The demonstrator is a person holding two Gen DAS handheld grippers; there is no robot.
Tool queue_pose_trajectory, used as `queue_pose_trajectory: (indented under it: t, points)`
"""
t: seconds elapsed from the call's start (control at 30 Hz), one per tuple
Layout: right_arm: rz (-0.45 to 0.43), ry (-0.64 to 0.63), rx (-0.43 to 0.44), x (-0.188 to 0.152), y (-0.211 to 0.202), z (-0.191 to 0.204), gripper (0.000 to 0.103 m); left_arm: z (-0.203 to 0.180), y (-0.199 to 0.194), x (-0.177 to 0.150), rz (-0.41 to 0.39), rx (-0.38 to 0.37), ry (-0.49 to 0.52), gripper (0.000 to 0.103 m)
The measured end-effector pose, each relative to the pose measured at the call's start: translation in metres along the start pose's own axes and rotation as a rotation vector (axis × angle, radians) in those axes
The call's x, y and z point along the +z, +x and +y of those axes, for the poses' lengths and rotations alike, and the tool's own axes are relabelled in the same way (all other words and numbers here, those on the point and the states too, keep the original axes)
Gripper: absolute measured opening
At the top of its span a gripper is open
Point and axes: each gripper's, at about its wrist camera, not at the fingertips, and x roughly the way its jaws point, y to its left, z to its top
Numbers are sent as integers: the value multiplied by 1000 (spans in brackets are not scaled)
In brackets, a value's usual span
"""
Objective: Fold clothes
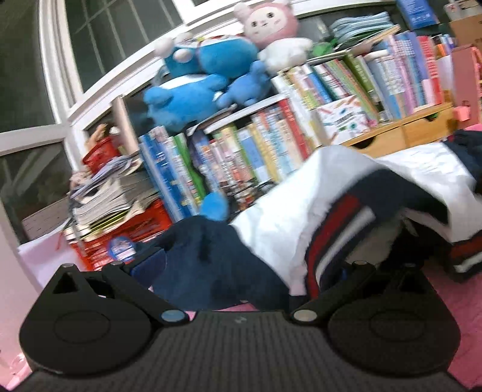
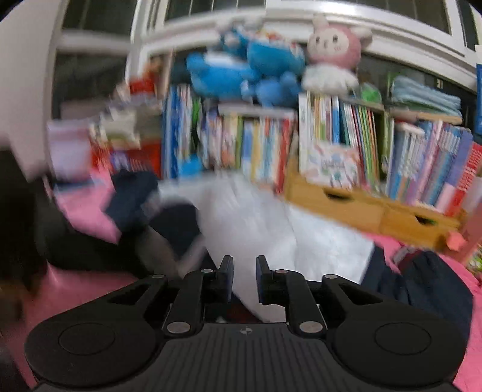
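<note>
Plainly, the white and navy garment (image 1: 301,211) lies bunched on the pink floor (image 1: 446,289) before the bookshelf (image 1: 271,144), one part draped over the left tongs (image 1: 241,271), whose fingers stand wide apart with cloth between them. The right tongs (image 2: 244,277) stand slightly apart over white cloth, clamping nothing. Risk: the loose cloth may slide off and spoil the fold.

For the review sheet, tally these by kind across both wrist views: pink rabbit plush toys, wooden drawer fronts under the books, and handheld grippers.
Pink rabbit plush: 1
Wooden drawer fronts: 2
Grippers: 2 (left gripper, right gripper)
Total: 5
</note>
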Motion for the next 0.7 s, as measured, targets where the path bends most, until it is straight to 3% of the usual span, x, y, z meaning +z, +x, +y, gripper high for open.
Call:
queue_pose_trajectory:
  t: [0.03, 0.1, 0.17, 0.27, 0.37, 0.5, 0.63, 0.67, 0.7]
  points:
    - [20, -12, 0, -10, 3, 5, 25, 3, 2, -2, 9, 4, -4, 103]
    - [42, -45, 2, -27, 7, 17, 58, 9, 7, -5, 26, 11, -12, 103]
    - [48, -100, -21, -39, 11, 32, 71, 10, 8, -8, 38, 22, -10, 103]
    - [72, -178, -149, -48, 27, 44, 73, 9, 8, -14, 53, 25, -4, 103]
    - [112, -180, -280, -53, 47, 37, 73, 3, 11, -19, 69, 25, 14, 103]
    - [152, -105, -379, -59, 57, 16, 76, -3, 19, -28, 94, 35, 41, 103]
    - [95, 1, -609, -58, 41, -24, 78, 11, 33, -31, 110, 119, 26, 103]
    - [78, 38, -640, -58, 34, -35, 78, 18, 37, -30, 127, 119, -1, 103]
    - [63, 79, -607, -59, 24, -45, 78, 25, 41, -30, 145, 119, -27, 103]
